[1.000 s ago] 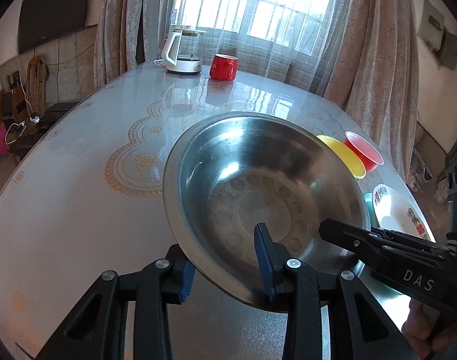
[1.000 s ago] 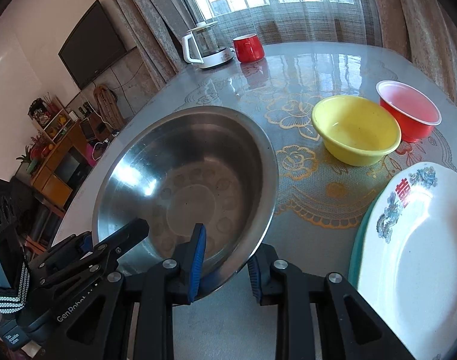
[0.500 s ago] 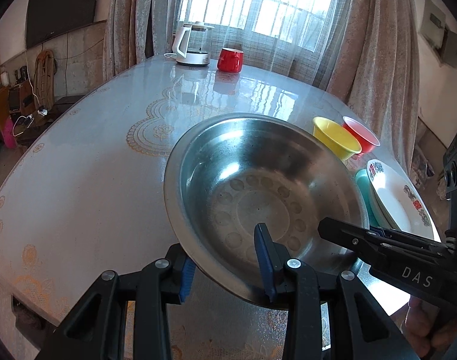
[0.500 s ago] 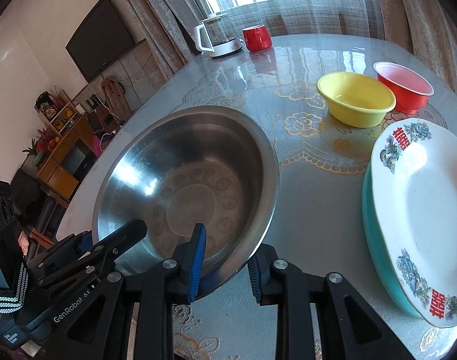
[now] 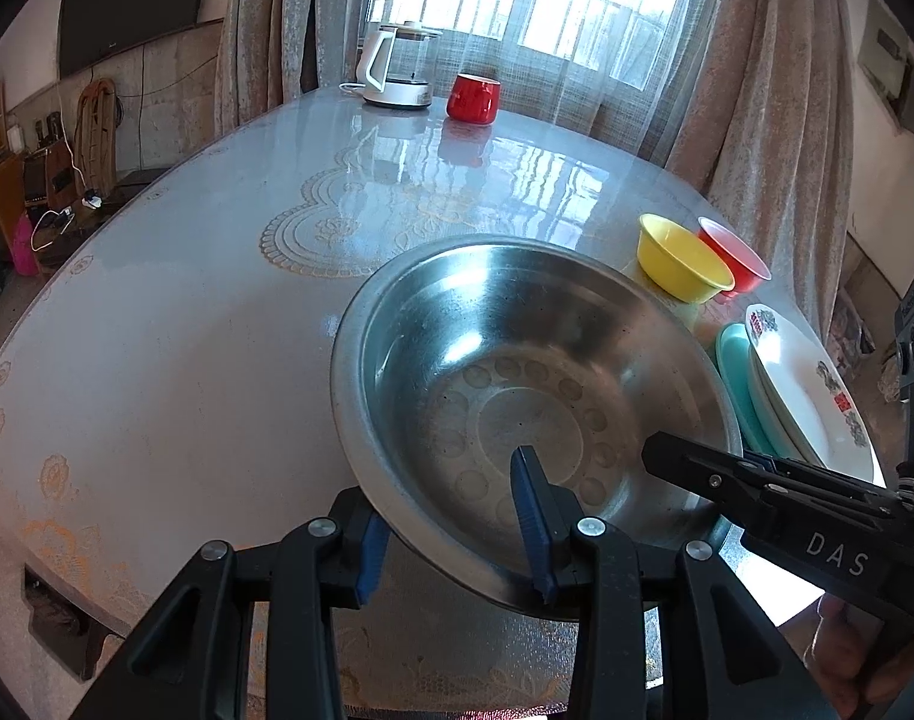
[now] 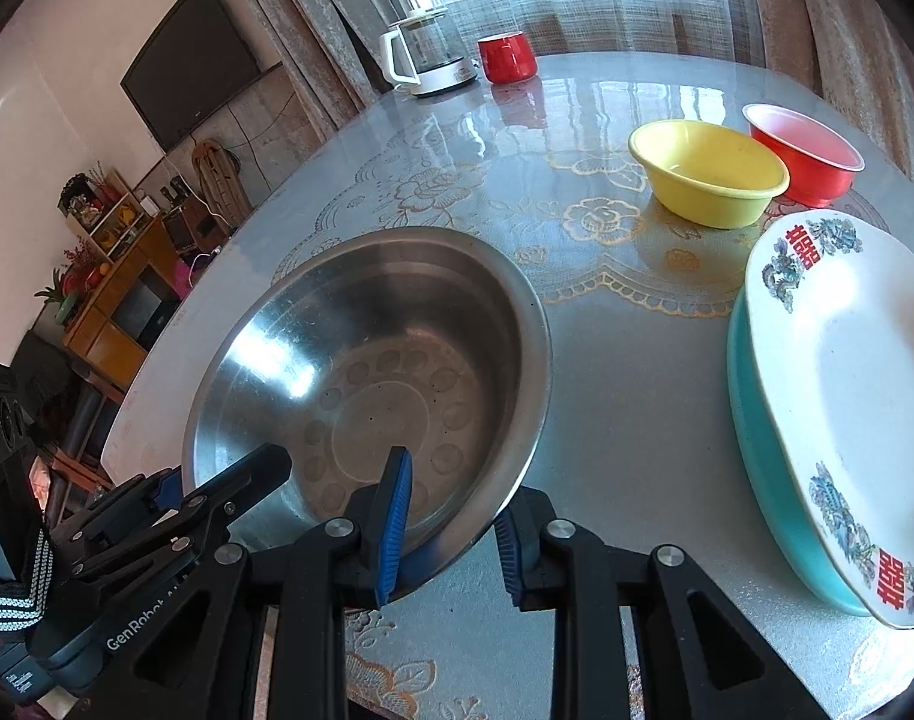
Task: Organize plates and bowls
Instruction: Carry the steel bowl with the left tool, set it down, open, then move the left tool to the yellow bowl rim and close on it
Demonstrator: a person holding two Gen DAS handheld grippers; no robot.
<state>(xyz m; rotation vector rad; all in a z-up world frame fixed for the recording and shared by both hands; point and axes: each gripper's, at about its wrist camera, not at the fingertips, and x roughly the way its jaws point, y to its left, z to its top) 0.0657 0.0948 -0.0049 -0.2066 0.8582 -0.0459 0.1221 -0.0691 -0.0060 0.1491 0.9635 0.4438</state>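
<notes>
A: What was nearest the cameras?

B: The left hand-held gripper [image 5: 453, 525], low in the left wrist view, had its jaws partly closed over the near rim of the steel bowl [image 5: 517, 396], one blue pad inside, one outside. The right hand-held gripper [image 6: 453, 519] clamped the same rim in the same way at the bottom centre of its own view.

A: And the bowl itself?

B: It filled the lower middle of both views, tilted, over the near edge of the tabletop [image 5: 186, 330]. Whether its base touched the surface I could not tell.

A: Beyond it?

B: At the right of the right wrist view, a white patterned plate [image 6: 847, 396] lay stacked on a teal plate [image 6: 751, 420]. Further back, upper right, a yellow bowl [image 6: 706, 180] stood just beside a red bowl [image 6: 805, 150].

A: At the far end?

B: A white kettle [image 5: 396, 75] and a red mug [image 5: 472, 97] stood near the curtained window, top centre of the left wrist view.
</notes>
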